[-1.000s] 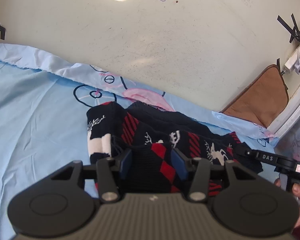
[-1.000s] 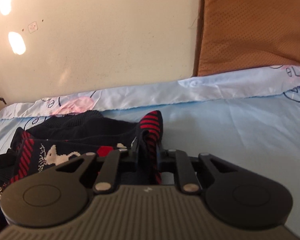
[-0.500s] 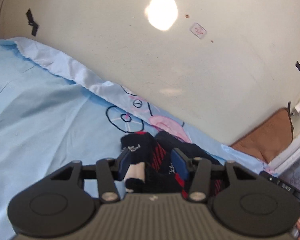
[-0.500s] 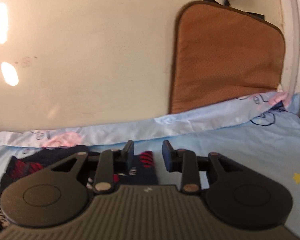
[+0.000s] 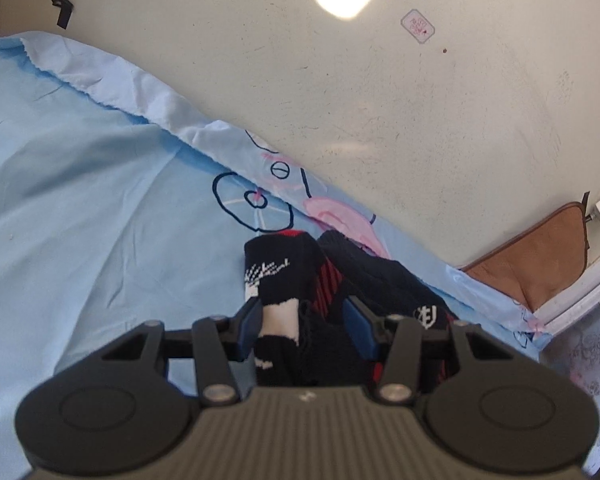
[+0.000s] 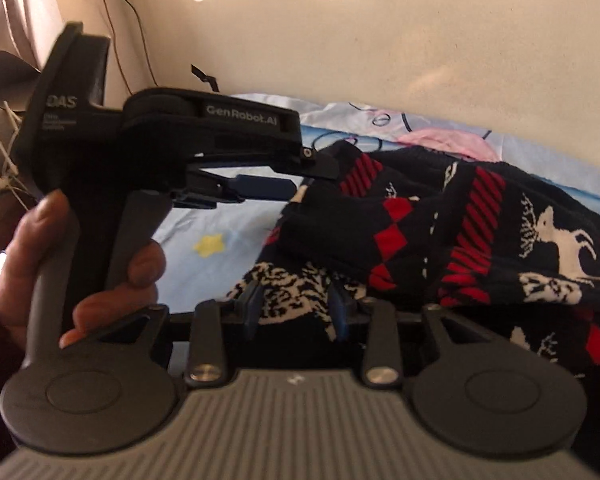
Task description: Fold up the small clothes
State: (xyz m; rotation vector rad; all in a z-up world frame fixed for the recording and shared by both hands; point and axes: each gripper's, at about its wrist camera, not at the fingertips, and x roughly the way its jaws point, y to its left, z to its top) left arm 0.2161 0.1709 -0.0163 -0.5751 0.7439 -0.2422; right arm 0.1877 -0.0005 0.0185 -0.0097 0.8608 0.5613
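The item under work is a small dark knitted sweater (image 6: 480, 236), navy with red bars and white deer, lying on the bed (image 5: 80, 200) close to the wall (image 5: 420, 120). Taking the sweater as landmark, a pink and white print in the sheet lies just beyond it toward the wall, and a brown cushion (image 5: 540, 260) leans against the wall well off to its right.

The left gripper (image 5: 306, 322) stands with its jaws partly apart, a bunched fold of the sweater lying between them; no firm clamp can be confirmed. The right gripper (image 6: 296, 308) has its jaws at a narrow setting astride a black-and-white patterned edge of the sweater, apparently touching it on both sides.

Judgement: a fold is in progress, with the garment gathered and not yet flat. The next move calls for a secure hold on both edges, then carrying them over evenly and laying them down without dragging the lower layer.

The sweater's long axis appears to run along the wall, left to right. Which end is the neck cannot be told.
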